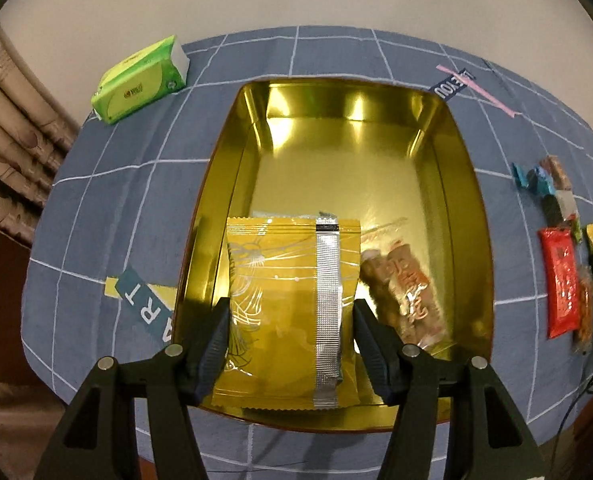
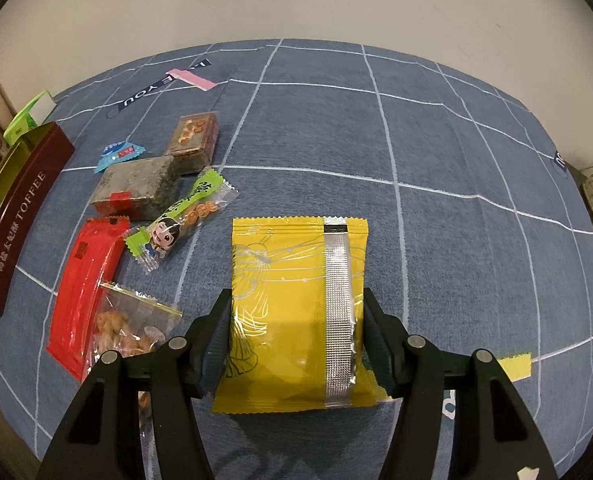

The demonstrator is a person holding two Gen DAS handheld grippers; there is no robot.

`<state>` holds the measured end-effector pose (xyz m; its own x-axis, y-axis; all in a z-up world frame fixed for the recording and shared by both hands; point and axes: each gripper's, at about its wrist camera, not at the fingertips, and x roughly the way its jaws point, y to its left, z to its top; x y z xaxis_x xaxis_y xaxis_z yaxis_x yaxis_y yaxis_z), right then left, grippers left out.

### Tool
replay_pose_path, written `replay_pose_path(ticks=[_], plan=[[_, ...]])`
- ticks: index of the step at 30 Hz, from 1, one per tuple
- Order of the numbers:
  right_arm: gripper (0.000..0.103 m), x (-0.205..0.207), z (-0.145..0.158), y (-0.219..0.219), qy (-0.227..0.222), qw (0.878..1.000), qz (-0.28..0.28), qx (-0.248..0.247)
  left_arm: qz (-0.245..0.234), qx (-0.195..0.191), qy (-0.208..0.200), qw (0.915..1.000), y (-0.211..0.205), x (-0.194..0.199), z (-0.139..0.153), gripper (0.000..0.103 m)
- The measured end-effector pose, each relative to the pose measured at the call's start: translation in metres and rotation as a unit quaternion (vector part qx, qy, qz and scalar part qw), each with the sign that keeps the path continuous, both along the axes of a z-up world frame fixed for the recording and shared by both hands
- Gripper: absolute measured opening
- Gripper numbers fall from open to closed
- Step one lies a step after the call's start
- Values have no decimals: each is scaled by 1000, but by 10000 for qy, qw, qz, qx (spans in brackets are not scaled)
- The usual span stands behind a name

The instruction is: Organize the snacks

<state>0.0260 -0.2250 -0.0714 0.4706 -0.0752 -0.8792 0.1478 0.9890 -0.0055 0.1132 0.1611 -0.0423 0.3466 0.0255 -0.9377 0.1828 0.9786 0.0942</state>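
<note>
My left gripper (image 1: 291, 330) is shut on a yellow snack packet (image 1: 288, 264) with a silver seam, held by its two sides over the near end of the open gold tin (image 1: 470, 200). In the tin, to the right, lies an orange-and-white wrapped snack (image 1: 408, 292). A pale packet edge (image 1: 284, 214) peeks out behind the held one. My right gripper (image 2: 295, 332) is shut on a second yellow packet (image 2: 292, 272) above the blue checked cloth (image 2: 456, 240).
Loose snacks lie left of my right gripper: a red packet (image 2: 84, 292), a clear bag of nuts (image 2: 132, 328), a green cartoon packet (image 2: 180, 218), two wrapped blocks (image 2: 136, 188) (image 2: 194, 136), a blue candy (image 2: 118, 154). The tin's maroon TOFFEE side (image 2: 20, 216) stands far left. A green tissue pack (image 1: 140, 80) lies behind the tin.
</note>
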Motion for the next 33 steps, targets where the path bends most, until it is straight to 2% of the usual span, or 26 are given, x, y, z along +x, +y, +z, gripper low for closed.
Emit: replay_pose_path(ticks=[12, 20, 27, 33], plan=[[56, -1, 0, 1, 19, 9998, -184, -12, 4, 152, 66, 9999, 11, 3, -13, 61], [50, 0, 1, 6, 41, 9996, -281, -46, -18, 105, 36, 9999, 15, 0, -13, 61], [50, 2, 3, 7, 71, 9989, -460, -37, -8, -33, 29, 10000, 20, -2, -13, 62], [50, 0, 10, 9, 20, 9981, -613, -80, -85, -115, -90, 9999, 20, -8, -8, 67]])
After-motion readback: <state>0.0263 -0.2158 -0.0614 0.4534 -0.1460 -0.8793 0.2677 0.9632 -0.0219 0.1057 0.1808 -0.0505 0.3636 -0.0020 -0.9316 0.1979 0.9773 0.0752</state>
